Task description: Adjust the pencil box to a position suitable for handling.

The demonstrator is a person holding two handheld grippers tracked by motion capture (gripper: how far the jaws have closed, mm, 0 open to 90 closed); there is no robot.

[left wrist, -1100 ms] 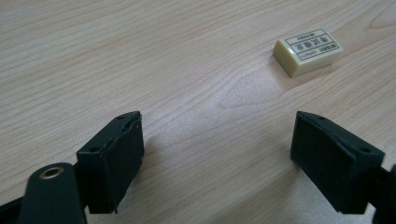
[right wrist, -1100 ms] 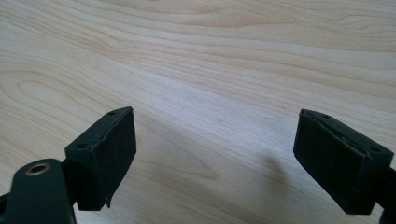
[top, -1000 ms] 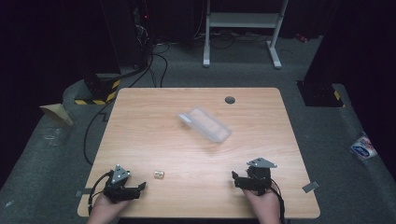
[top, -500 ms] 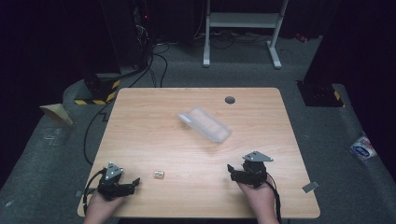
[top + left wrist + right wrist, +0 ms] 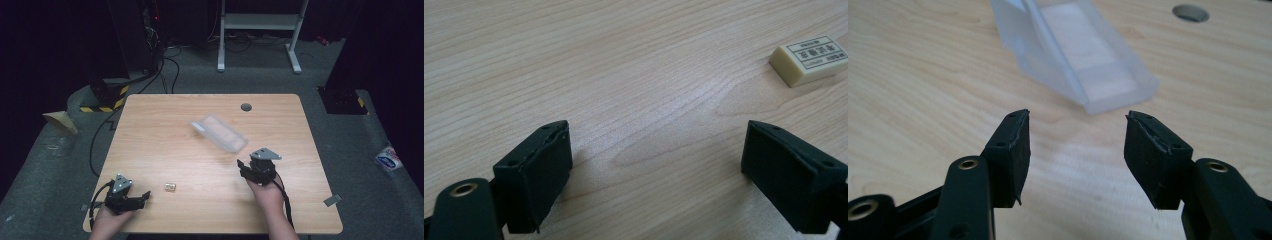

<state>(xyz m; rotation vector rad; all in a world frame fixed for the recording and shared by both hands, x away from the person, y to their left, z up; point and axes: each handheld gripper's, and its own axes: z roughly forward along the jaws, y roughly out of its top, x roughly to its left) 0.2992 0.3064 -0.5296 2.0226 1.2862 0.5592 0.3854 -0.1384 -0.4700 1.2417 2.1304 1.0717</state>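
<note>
- Moved since the earlier pics: little on the left. Left gripper point(image 5: 142, 196) rests at the near-left corner of the light wood bench point(image 5: 160, 130), about where it was; its hand has drawn back slightly toward the bench edge.
- Left gripper's fingers point(image 5: 536, 165) stand wide apart w/ bare wood between them, holding nothing.
- Small cream rectangular eraser w/ a printed label point(image 5: 170, 187) hasn't shifted: flat on the bench just right of the left gripper, at the upper right of the left gripper view point(image 5: 811, 59), ahead of the right-hand finger and apart from it.
- Clear plastic oblong box point(image 5: 218, 132) lies untouched mid-bench, set at a slant.
- Right gripper point(image 5: 241, 165) made the big move: up from the near edge and forward, now close to the box's near-right end.
- Its fingers point(image 5: 1010, 150) have just been closing, now at roughly half gap, nothing between them; the box end sits just ahead point(image 5: 1083, 60), not touching.
- Meaning, prob.: the right hand is lining up a grab on the box's near end; contact not yet made. Eraser looks like the left's job, not started.
</note>
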